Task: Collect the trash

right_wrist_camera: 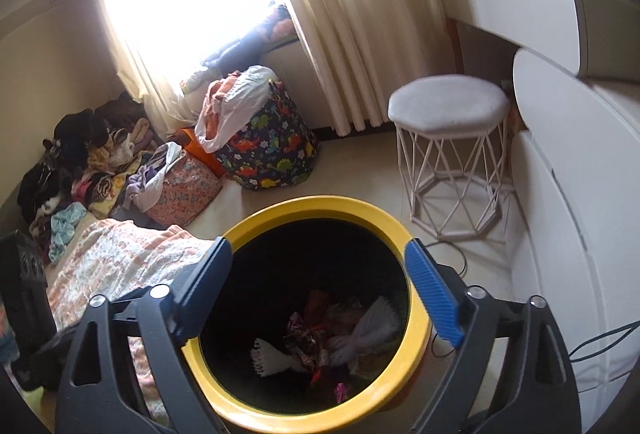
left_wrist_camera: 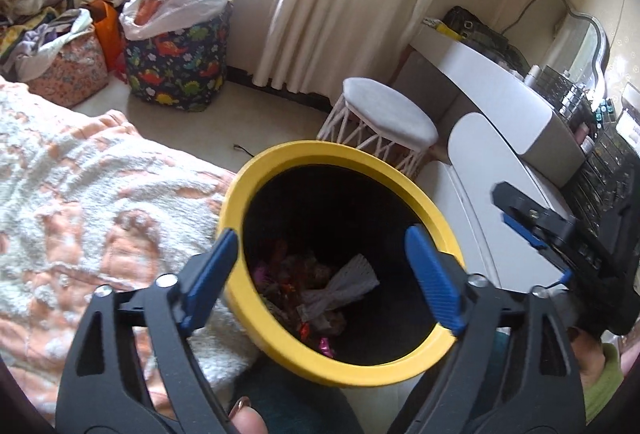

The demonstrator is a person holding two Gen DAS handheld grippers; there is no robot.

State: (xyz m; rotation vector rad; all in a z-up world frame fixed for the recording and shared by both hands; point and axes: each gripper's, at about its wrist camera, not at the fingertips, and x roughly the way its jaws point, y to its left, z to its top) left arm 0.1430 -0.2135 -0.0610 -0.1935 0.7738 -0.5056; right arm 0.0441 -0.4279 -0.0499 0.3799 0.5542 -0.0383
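So both grippers are hanging right over the round black bin with the thick yellow plastic rim (left_wrist_camera: pixel 280 154), which is sitting on the pale floor just right of the peach-and-white fuzzy blanket (left_wrist_camera: pixel 80 174). The left gripper (left_wrist_camera: pixel 324 266) is standing wide, blue pads spread across the bin's mouth with nothing between them. Same deal with the right gripper (right_wrist_camera: pixel 320 286): jaws gaping wide, empty, looking straight down into the opening.

Down at the bottom of the bin the trash is lying in a heap: a white foam mesh fruit sleeve (left_wrist_camera: pixel 348 286), crinkly red and pink candy wrappers (left_wrist_camera: pixel 288 274), and in the right wrist view a second white mesh sleeve (right_wrist_camera: pixel 272 358) lying left of the wrappers.

Farther off, a white stool with a wire frame and a padded top (right_wrist_camera: pixel 448 102) is standing on the right, next to a white curved dressing table (right_wrist_camera: pixel 560 114). On the far left a dark fabric hamper printed with dinosaurs (right_wrist_camera: pixel 272 150) is overflowing with laundry, under cream curtains (right_wrist_camera: pixel 352 14).
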